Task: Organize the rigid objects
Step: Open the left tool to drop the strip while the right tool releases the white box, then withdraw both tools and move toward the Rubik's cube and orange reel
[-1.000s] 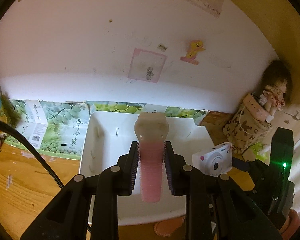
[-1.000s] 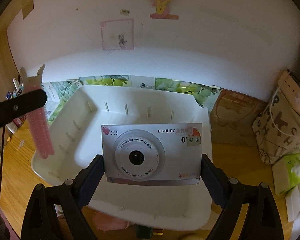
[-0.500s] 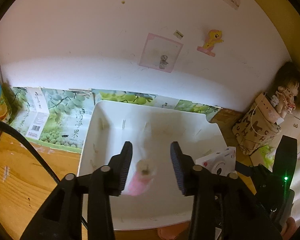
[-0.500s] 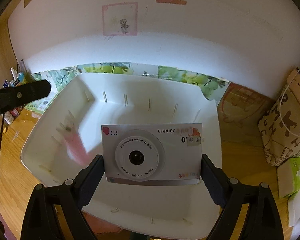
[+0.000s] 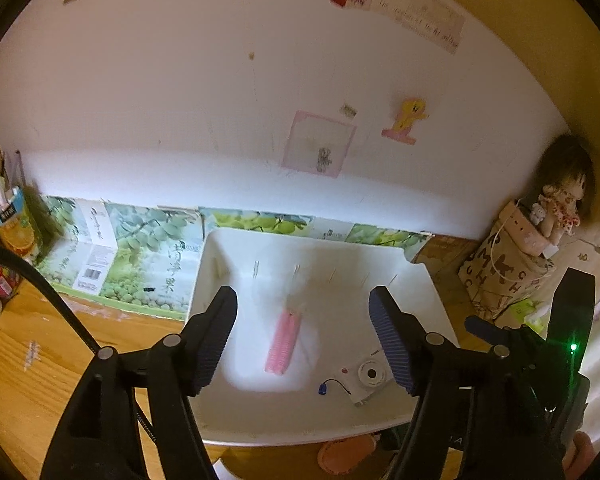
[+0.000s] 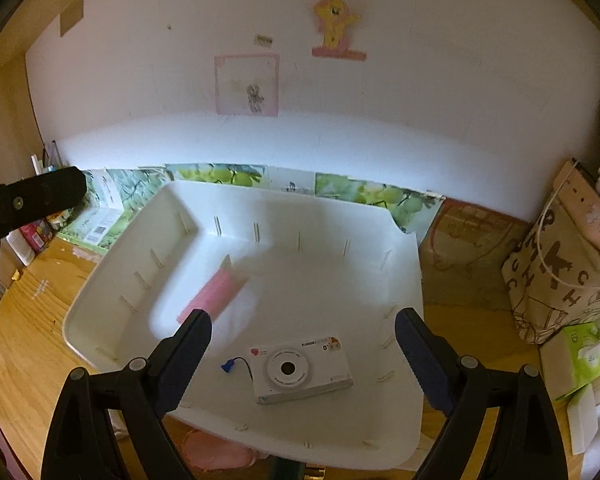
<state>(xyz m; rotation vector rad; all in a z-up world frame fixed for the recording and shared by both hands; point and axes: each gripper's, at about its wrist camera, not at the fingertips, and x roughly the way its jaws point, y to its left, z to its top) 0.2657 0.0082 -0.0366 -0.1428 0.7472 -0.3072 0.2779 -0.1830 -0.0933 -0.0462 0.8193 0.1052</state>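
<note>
Pink comb (image 5: 283, 342) and toy camera (image 6: 302, 369) released, now lying in white bin (image 6: 404, 280); left gripper (image 5: 304, 336) opening.

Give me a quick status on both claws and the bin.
Left claw opening, nothing between. Right claw open, empty. Pink comb and toy camera both in the white bin. Nothing in the way.

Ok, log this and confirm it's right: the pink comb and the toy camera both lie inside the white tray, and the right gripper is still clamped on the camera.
One thing is wrong: the right gripper is not clamped on the toy camera. The right wrist view shows its jaws standing wide with the camera lying free on the floor of the white tray. The pink comb does lie in the tray too.
</note>
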